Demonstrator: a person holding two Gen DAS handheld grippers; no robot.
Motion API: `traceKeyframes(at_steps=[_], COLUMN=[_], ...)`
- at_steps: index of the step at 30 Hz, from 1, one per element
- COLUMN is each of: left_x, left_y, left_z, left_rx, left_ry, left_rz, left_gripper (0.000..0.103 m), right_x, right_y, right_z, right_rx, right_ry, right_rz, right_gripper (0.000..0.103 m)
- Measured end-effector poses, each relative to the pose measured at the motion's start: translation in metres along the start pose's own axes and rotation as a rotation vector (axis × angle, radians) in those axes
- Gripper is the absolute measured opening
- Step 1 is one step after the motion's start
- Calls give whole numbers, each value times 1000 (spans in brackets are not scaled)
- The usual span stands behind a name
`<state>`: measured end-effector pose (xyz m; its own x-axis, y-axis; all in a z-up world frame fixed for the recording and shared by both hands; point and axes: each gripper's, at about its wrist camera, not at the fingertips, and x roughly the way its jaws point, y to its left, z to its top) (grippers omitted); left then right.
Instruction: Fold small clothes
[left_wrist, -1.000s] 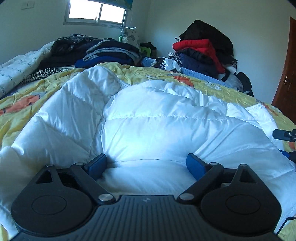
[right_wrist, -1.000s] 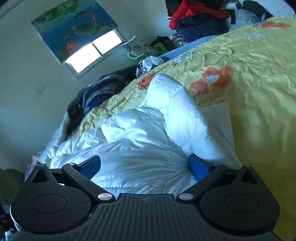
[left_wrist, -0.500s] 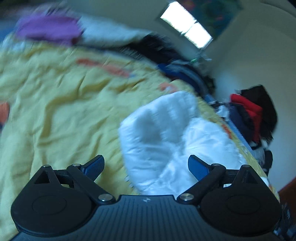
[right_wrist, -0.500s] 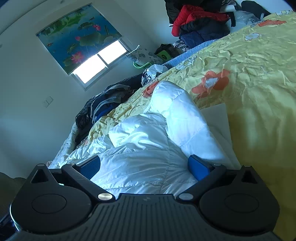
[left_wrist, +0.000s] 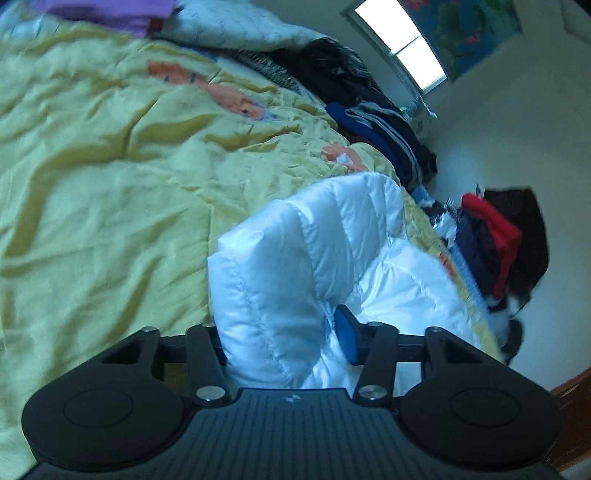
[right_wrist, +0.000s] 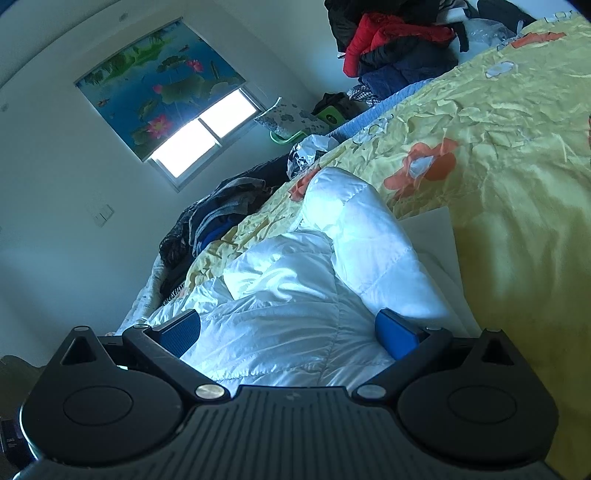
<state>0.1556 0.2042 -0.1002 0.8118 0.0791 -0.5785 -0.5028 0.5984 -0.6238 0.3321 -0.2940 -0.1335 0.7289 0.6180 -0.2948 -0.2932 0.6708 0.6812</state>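
With the white puffer jacket (left_wrist: 317, 266) lying low-centre on the yellow bed (left_wrist: 110, 184), the left gripper (left_wrist: 280, 341), its fingers pinching a sleeve, should fold it inward smoothly while the right gripper (right_wrist: 288, 332) rests fingers-wide above the body.

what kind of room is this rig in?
Most likely a home bedroom. The white puffer jacket lies on a bed with a yellow floral bedspread, piles of clothes sit along the far edge, and a window with a lotus-print blind is on the wall.
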Motion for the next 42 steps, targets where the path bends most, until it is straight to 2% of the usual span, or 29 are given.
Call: traceKeyframes(at_steps=[2, 5, 10, 12, 20, 23, 27, 32, 37, 42], left_x=[-3, -9, -22, -32, -69, -78, -83, -76, -56, -41], left_y=[-10, -24, -40, -53, -142, -168, -203, -229, -238, -241], left_z=[-3, -3, 2, 1, -29, -46, -78, -122, -150, -162], left_rx=[62, 108, 66, 94, 421, 522, 681, 831, 878, 917], left_ry=[-15, -36, -70, -100, -247, -270, -253, -163, -84, -53], left_rz=[22, 43, 42, 30, -105, -179, -300, -413, -425, -420], left_gripper=[30, 18, 14, 13, 13, 13, 13, 13, 13, 13], right_x=[-1, -3, -5, -6, -13, -14, -16, -20, -26, -35], right_y=[-2, -4, -6, -7, -12, -12, -15, -23, -36, -60], right_z=[0, -1, 0, -1, -2, -3, -3, -2, -1, -1], right_rx=[9, 22, 40, 47, 93, 101, 128, 179, 255, 440], right_ry=[-6, -14, -26, -30, -59, -65, -77, -97, -121, -162], right_rz=[9, 24, 43, 49, 88, 95, 116, 161, 225, 340], right_gripper=[103, 103, 103, 103, 103, 103, 103, 103, 103, 103])
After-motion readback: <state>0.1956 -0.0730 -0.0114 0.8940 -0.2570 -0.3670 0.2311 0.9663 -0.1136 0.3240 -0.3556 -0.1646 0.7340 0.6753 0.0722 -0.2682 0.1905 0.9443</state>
